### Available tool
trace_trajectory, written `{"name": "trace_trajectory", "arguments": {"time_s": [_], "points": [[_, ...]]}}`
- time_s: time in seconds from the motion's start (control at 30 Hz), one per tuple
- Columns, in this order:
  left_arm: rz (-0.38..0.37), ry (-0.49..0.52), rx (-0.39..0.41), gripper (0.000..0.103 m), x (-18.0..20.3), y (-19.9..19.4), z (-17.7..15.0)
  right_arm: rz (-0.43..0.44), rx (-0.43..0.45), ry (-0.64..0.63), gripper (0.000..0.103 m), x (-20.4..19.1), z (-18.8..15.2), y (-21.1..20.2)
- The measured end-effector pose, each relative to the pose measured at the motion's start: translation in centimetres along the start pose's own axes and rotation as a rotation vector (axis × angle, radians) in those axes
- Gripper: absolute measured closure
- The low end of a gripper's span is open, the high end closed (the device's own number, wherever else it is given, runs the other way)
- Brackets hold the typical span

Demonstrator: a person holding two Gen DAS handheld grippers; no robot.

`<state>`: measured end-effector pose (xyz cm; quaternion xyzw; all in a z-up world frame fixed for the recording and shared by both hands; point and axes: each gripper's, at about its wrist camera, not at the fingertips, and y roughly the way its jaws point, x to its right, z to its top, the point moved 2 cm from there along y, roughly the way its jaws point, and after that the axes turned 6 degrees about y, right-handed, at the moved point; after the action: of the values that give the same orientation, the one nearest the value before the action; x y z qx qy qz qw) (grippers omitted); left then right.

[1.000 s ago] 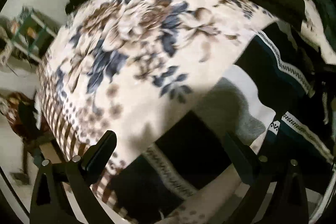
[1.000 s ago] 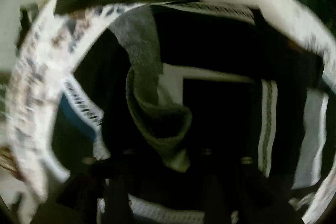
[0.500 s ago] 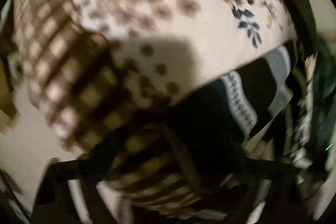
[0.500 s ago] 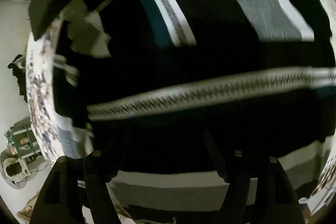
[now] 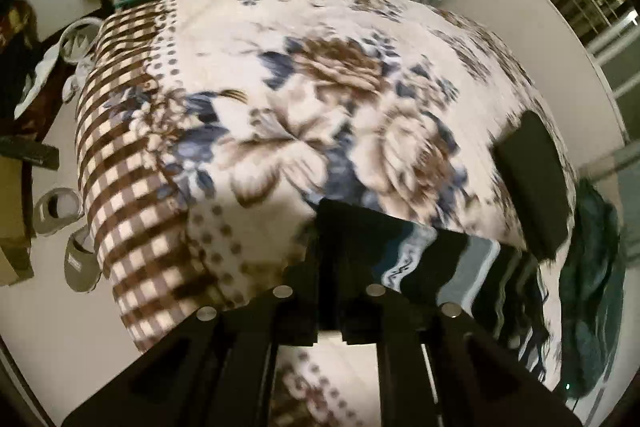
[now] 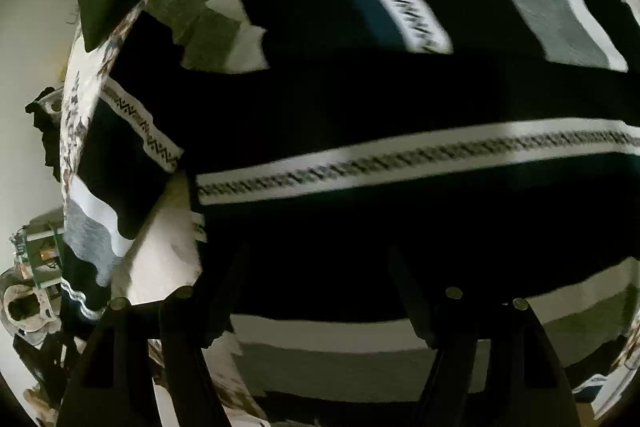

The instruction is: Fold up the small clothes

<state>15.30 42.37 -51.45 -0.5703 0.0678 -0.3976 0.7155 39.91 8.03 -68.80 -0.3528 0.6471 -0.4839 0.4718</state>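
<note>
Since the earlier frame the left gripper (image 5: 330, 267) had clamped the dark sweater (image 5: 352, 227) above the blanket (image 5: 280, 107); the right gripper (image 6: 320, 279) stayed wide over it.

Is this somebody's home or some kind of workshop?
Most likely a bedroom at home: a floral blanket covers what looks like a bed, slippers lie on the floor beside it, and a striped knit garment lies on top.

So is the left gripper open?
No, the left gripper is shut, its fingers pinching black cloth.

Fuzzy fleece blanket (image 5: 304, 115) w/ floral print; matt knit striped garment (image 6: 400, 87); matt plastic fingers (image 6: 224, 291).
</note>
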Motion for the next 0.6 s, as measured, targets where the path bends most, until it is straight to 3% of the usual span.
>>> {"name": "trace_trajectory", "arguments": {"time_s": [0.07,0.13,0.2,0.3,0.33,0.4,0.47,0.6], "points": [[0.014,-0.066,-0.037,0.094,-2.0,0.9,-0.2,0.005,-0.012,0.005,0.029,-1.1,-0.2,1.0],[-0.009,-0.188,-0.073,0.078,-4.4,1.0,-1.8,0.012,-0.023,0.006,0.029,-2.1,-0.4,1.9],[-0.043,-0.289,-0.093,0.037,-5.8,0.8,-3.9,0.01,-0.028,-0.005,0.029,-3.1,-0.7,2.8],[-0.124,-0.431,-0.107,0.036,-6.3,1.7,-7.1,-0.037,0.0,-0.008,0.026,-3.8,-0.8,3.1],[-0.145,-0.459,-0.121,0.036,-5.8,2.5,-7.5,-0.067,0.024,-0.002,0.017,-3.9,-0.7,3.5],[-0.212,-0.499,-0.129,0.036,-4.7,4.5,-7.6,-0.115,0.063,0.024,0.008,-3.7,-0.5,3.0],[-0.234,-0.51,-0.143,0.036,-3.2,7.0,-6.9,-0.144,0.09,0.064,0.006,-2.5,0.3,2.0],[-0.153,-0.433,-0.094,0.039,-1.1,10.3,-3.6,-0.171,0.138,0.123,0.006,-2.0,1.4,2.7]]}}
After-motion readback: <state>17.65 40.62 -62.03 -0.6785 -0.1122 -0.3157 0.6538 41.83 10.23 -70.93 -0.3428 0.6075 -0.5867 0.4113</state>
